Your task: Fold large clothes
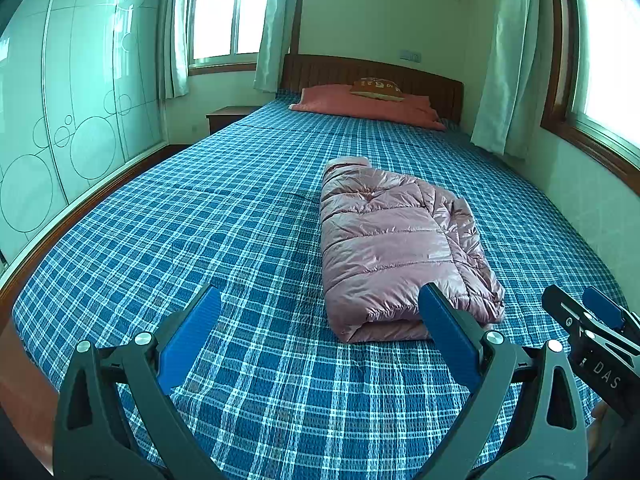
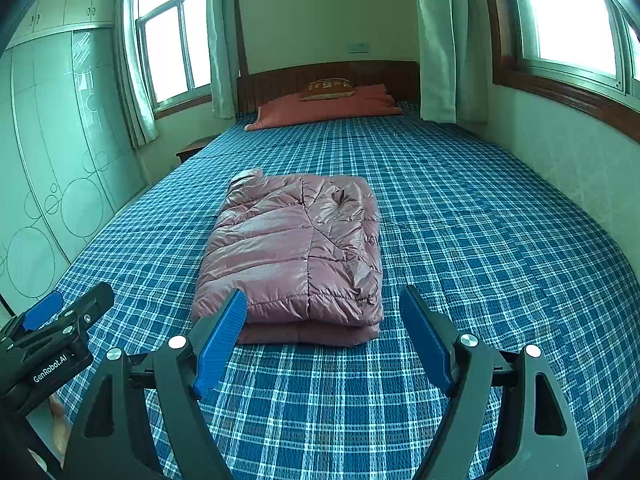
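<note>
Broadly, the bed [image 1: 160, 240] with its blue checked cover fills both views, its near corners cut off by the frame edges and by the gripper bodies. At its far end a reddish pillow [image 1: 360, 106] lies against the wooden headboard [image 1: 400, 74], with a small brown cushion [image 1: 378, 89] on top whose printed pattern is too small to read. The pink padded jacket [image 2: 296, 248] lies folded into a thick stack in the middle of the bed; from the right wrist its layered near edge shows, while the left wrist sees it from the side, partly covered by a blue finger. The left gripper [image 1: 320, 300] hangs above the cover with jaws spread wide and nothing between them. The right gripper [image 2: 322, 300] is equally wide apart and empty, just short of the jacket. Only the left view shows the nightstand [image 1: 228, 116] clearly. Writing: "GenRobot.AI" on the left gripper in the right view; "DAS", cut off, on the right gripper in the left view.
</note>
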Action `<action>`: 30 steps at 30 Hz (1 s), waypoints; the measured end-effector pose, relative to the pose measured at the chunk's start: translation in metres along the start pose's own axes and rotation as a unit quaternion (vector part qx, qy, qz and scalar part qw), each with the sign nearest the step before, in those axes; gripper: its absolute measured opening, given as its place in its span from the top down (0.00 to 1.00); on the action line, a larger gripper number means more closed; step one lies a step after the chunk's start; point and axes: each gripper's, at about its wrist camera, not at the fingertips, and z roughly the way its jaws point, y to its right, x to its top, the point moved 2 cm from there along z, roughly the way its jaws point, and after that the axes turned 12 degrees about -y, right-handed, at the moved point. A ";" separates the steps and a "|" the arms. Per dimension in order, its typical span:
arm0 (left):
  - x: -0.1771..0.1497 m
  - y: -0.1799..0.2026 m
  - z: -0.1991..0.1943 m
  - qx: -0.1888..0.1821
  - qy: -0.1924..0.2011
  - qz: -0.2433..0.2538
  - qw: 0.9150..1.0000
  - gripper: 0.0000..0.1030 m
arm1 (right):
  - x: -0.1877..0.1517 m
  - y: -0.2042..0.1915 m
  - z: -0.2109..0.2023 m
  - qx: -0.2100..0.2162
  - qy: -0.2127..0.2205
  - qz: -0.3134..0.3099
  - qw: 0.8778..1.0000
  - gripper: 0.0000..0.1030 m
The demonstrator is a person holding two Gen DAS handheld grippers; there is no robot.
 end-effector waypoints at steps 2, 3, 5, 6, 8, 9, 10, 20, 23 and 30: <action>-0.001 0.000 0.000 0.000 0.000 0.000 1.000 0.04 | 0.000 0.000 0.000 0.001 0.000 0.000 1.000 0.25; -0.001 0.000 0.000 0.000 0.000 0.000 1.000 0.04 | 0.000 0.000 0.000 0.001 0.000 0.000 1.000 0.25; -0.001 0.000 0.000 0.000 0.000 0.000 1.000 0.04 | 0.000 -0.001 0.000 0.000 0.000 0.000 1.000 0.25; -0.001 0.000 0.001 0.001 0.000 0.001 1.000 0.04 | 0.000 -0.001 0.000 0.000 0.000 0.000 1.000 0.25; -0.001 0.000 0.000 0.000 -0.001 -0.001 1.000 0.04 | 0.000 -0.001 0.000 0.000 0.000 0.000 1.000 0.25; -0.001 0.000 0.000 0.000 -0.001 -0.001 1.000 0.04 | 0.000 -0.001 0.000 0.000 0.000 0.000 1.000 0.25; -0.002 0.000 0.001 0.001 -0.001 -0.001 1.000 0.04 | 0.000 -0.001 0.000 0.000 0.000 0.000 1.000 0.25; -0.003 0.001 0.003 0.000 -0.002 0.000 1.000 0.04 | -0.001 -0.002 0.001 0.000 0.000 0.001 1.000 0.25; -0.003 0.001 0.002 0.000 -0.002 -0.001 1.000 0.04 | -0.002 -0.002 0.002 0.001 -0.001 0.000 1.000 0.25; -0.004 0.001 0.004 -0.002 -0.003 0.000 1.000 0.04 | -0.002 -0.002 0.004 0.001 -0.003 -0.001 1.000 0.25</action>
